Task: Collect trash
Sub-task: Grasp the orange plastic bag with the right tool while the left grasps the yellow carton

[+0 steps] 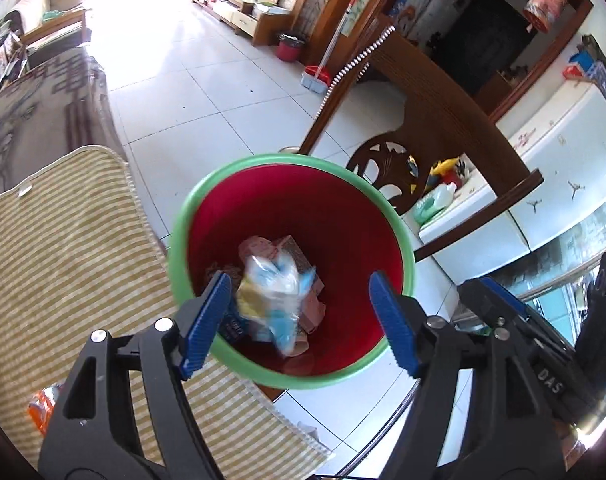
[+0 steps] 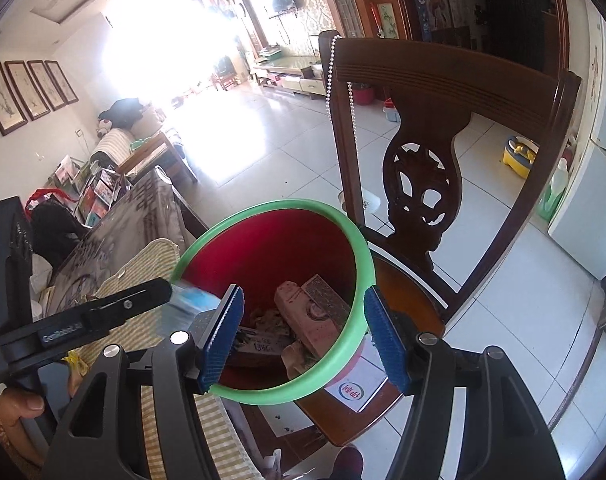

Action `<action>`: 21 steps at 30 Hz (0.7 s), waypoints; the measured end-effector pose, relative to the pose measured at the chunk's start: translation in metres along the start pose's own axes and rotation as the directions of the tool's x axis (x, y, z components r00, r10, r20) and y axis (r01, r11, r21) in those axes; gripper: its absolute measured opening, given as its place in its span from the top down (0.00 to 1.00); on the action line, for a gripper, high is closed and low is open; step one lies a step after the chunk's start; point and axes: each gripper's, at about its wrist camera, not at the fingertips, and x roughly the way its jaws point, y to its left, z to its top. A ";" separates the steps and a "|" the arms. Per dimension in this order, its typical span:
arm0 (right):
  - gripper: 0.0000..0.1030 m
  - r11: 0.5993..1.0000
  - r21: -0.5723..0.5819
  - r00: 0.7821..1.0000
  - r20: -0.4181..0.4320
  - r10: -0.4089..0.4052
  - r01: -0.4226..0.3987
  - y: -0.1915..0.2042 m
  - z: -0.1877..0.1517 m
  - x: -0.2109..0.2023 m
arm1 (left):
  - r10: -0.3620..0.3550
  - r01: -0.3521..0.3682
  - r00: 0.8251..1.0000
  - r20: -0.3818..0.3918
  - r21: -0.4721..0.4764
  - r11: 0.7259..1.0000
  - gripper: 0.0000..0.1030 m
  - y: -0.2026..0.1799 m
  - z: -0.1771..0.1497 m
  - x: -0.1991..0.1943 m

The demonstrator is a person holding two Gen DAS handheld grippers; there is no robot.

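A: Why do both tools hang over the red plastic bin with the green rim (image 1: 291, 208)?

B: To drop trash straight in. The left gripper (image 1: 299, 320) stands wide, gripping nothing; a blurred blue-and-white plastic wrapper (image 1: 277, 296) appears loose inside the bin.

A: And the right gripper (image 2: 303, 336)?

B: Wide too, empty, above the bin's near rim; cartons (image 2: 307, 312) lie at the bin's bottom.

Black left gripper (image 1: 299, 324) and right gripper (image 2: 303, 336), ribbed blue pads, silver screws.
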 end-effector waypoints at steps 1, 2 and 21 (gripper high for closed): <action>0.41 1.000 -0.004 1.000 -0.001 0.004 -0.004 0.003 0.001 0.002 | 0.003 -0.003 1.000 0.009 -0.013 1.000 0.31 0.005 -0.002 -0.005; 0.41 1.000 -0.007 1.000 -0.002 0.008 -0.008 0.005 0.001 0.003 | 0.008 -0.007 1.000 0.023 -0.032 0.999 0.29 0.012 -0.004 -0.013; 0.40 0.961 -0.202 0.973 -0.169 0.158 -0.191 0.160 -0.045 0.041 | 0.233 -0.169 0.962 0.143 -0.358 0.918 0.28 0.188 -0.055 -0.131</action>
